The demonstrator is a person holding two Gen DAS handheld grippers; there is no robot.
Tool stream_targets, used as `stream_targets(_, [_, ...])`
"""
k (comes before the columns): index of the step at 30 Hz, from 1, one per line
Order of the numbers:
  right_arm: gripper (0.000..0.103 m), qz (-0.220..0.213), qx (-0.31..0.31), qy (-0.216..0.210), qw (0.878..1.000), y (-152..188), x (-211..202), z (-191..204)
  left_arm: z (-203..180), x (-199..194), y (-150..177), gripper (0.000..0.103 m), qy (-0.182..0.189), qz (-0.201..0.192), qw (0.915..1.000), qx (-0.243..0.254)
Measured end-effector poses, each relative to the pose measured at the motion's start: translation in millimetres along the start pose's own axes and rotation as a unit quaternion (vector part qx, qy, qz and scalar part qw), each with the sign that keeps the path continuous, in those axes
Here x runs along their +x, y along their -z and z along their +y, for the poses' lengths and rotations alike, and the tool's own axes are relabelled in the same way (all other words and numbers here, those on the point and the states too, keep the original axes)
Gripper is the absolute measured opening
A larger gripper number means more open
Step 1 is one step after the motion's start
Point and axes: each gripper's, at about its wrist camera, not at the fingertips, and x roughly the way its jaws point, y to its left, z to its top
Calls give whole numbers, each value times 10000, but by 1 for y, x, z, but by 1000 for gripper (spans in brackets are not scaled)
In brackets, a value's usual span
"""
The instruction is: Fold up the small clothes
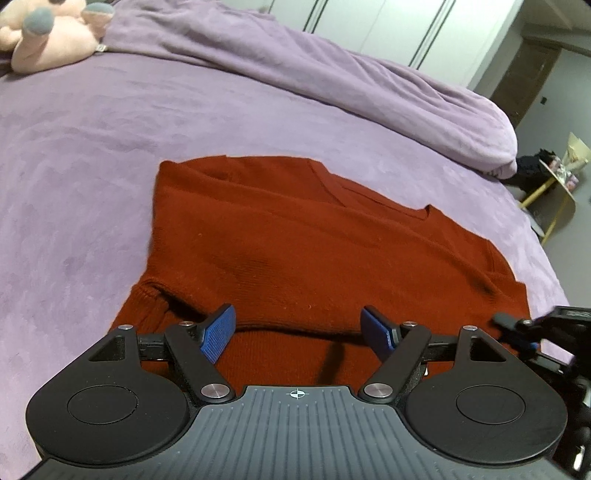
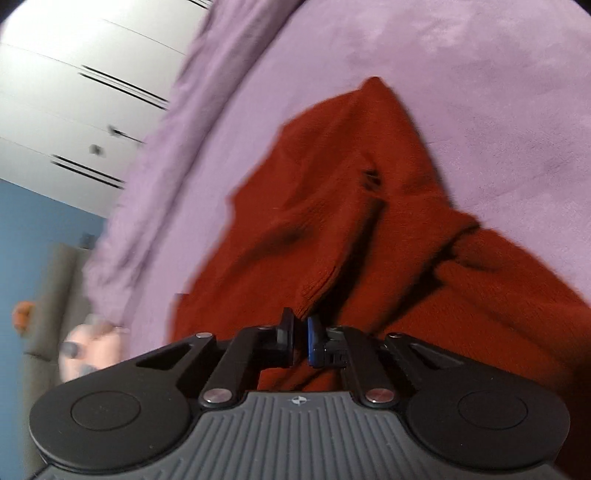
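Observation:
A rust-red knit sweater (image 1: 295, 240) lies partly folded on the purple bed, neckline toward the far side. My left gripper (image 1: 297, 325) hovers open over the sweater's near edge, its blue pads (image 1: 218, 332) wide apart with nothing between them. In the right wrist view the sweater (image 2: 332, 206) is bunched and lifted. Its ribbed edge runs down into my right gripper (image 2: 301, 332), which is shut on the cloth. The right gripper (image 1: 524, 332) also shows at the sweater's right corner in the left wrist view. That picture from the right wrist is blurred.
The purple bed cover (image 1: 74, 166) spreads all around. A rumpled purple blanket (image 1: 332, 74) lies along the far side, with a pink plush toy (image 1: 48, 40) at the far left. Off the bed's right edge stands a small yellow-legged table (image 1: 561, 184). White wardrobe doors (image 1: 369, 29) stand behind.

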Motion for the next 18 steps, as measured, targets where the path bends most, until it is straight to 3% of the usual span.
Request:
stream_targets(1, [6,-27,70,-102,9999,1,-5,-3,2,0,0,80,-17,-2,10000,-32])
stream_targets(5, [5,-245,-622,808,9945,8,-16,-8,10,0,2,79,-121,121,9997,-180])
stream_targets(14, [13,-559,-1781,1552,9701,19,-27,29,12,-14,1,80,-171,167,9996,-145])
stream_targets(18, [13,-518,-1782,1700,9678,16,-34,29,10,-13,1,80,-248,263,9993,-137])
